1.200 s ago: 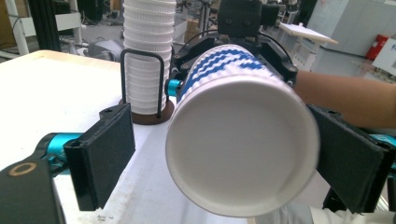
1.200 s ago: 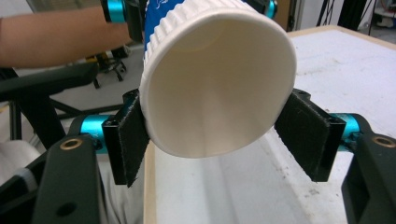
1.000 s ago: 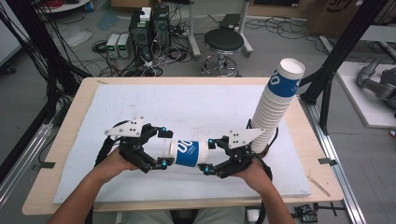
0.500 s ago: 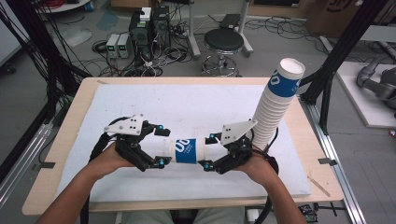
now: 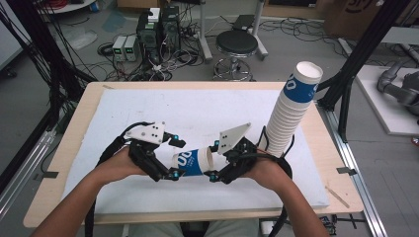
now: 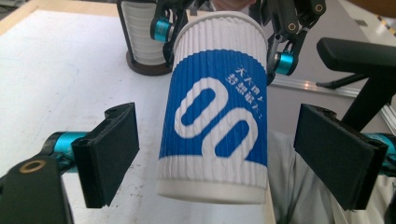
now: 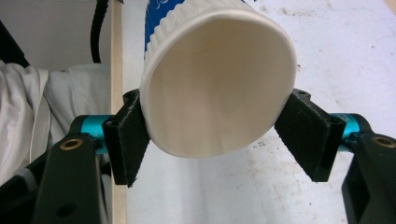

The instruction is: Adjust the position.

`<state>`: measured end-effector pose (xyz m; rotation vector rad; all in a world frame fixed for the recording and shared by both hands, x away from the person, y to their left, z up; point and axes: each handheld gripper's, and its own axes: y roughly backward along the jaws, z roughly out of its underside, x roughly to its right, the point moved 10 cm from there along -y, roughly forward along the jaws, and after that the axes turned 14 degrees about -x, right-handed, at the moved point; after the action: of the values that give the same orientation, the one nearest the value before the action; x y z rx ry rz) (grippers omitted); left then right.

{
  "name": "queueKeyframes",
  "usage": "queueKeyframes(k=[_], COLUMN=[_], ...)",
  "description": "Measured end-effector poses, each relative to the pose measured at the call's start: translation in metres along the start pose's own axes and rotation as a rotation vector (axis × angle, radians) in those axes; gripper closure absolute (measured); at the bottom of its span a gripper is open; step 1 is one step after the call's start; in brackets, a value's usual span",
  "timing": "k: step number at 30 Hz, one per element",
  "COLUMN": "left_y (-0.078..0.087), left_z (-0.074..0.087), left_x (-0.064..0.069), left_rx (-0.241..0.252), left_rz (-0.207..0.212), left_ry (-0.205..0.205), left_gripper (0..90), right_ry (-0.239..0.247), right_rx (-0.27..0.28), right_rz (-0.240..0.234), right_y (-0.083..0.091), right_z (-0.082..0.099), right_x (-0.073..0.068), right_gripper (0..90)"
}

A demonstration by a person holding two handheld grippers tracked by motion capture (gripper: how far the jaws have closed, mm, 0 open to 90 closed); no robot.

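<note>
A ribbed white paper cup (image 5: 192, 162) with a blue logo lies level in the air between both hands. My right gripper (image 5: 213, 160) is shut on its open rim; in the right gripper view the pads (image 7: 128, 140) press both sides of the cup (image 7: 215, 84). My left gripper (image 5: 177, 159) straddles the cup's base end. Its jaws have just been closing, and in the left gripper view both pads (image 6: 109, 149) still stand clear of the cup (image 6: 215, 116).
A tall leaning stack of the same cups (image 5: 291, 116) rises at the table's right, just behind my right hand. A white mat (image 5: 197, 113) covers the wooden table (image 5: 74, 143). Stool, cables and black frame posts stand beyond the far edge.
My right hand has lifted the cup a little and drawn away from the stack, its grey plate tilting up. The left gripper's jaws have narrowed around the cup's base.
</note>
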<state>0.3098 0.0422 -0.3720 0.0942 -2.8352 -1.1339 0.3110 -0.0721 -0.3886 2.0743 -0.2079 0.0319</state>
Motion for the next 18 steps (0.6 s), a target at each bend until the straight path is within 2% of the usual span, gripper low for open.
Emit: queueKeyframes(k=[10,18], left_y=[-0.011,-0.020], left_z=[-0.002,0.003], left_x=[0.002,0.002], left_rx=[-0.095,-0.187], left_rz=[0.021,0.036], left_ry=[-0.035,-0.051], left_gripper=[17.8,20.6], right_ry=[0.034,0.053], right_rx=[-0.068,-0.118], right_rz=[-0.007,-0.008], right_y=[-0.004,-0.006], right_z=[-0.003,-0.005], right_x=[-0.003,-0.005], right_gripper=[29.0,29.0])
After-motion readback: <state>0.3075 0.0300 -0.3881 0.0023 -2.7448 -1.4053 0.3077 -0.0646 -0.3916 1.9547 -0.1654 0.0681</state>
